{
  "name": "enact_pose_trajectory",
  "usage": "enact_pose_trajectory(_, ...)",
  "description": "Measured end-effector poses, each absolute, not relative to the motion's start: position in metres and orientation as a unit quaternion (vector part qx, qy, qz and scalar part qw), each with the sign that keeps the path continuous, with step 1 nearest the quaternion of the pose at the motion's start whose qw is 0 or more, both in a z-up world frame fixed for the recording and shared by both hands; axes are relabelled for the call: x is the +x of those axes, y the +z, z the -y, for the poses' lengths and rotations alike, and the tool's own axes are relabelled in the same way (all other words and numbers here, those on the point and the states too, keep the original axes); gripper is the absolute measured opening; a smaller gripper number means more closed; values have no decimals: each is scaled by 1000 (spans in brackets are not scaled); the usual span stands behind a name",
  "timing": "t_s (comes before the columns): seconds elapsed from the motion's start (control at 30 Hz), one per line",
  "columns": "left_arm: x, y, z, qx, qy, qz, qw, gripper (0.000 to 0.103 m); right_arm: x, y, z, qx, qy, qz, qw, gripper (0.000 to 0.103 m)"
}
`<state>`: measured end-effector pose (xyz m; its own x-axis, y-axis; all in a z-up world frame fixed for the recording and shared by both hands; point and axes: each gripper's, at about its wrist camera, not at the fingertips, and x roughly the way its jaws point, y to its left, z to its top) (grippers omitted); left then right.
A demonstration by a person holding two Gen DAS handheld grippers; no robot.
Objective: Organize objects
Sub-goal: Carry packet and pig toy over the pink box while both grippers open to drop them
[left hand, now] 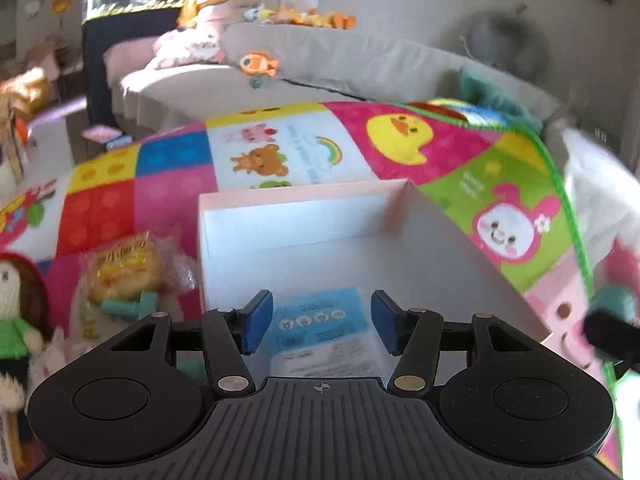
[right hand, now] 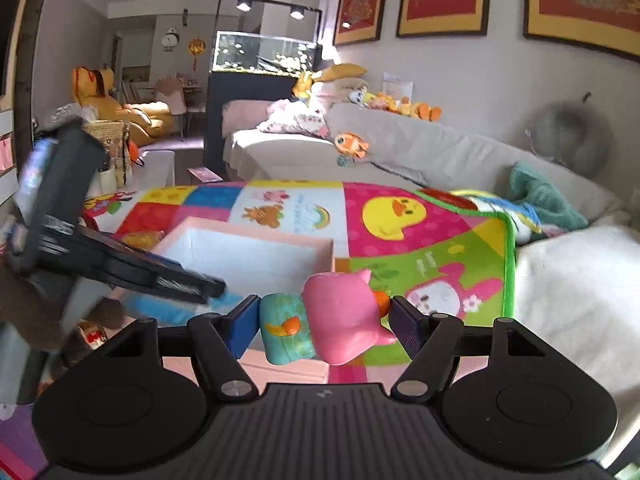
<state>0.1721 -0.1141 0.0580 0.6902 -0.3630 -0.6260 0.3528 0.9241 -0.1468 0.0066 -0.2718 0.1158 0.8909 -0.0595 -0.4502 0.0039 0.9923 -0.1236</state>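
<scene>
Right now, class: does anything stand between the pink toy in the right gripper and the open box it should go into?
Yes. The left gripper reaches over the pink box, above the blue packet inside, beside the pink toy.

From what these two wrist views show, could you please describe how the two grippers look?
Both match: the left gripper and right gripper have a ribbed black body, two round black discs, black linkage arms with silver rivets, and flat blue fingers. A small crosshair mark sits at the body's centre.
</scene>
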Motion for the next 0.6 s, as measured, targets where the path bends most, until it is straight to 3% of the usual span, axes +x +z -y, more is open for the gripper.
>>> enact_pose_trajectory(0.5,147,87,73,3,-181,-315,932,59,81,134,260,46,20,-244,969,70)
enact_pose_trajectory(0.53,145,89,69,6,-179,-312,933,59,93,138,260,64,26,-238,969,75)
enact_pose_trajectory(0.57,143,91,64,8,-177,-309,934,59,106,140,261,80,33,-237,968,89)
enact_pose_trajectory(0.6,142,92,59,9,-175,-307,935,59,118,142,260,94,35,-242,965,92)
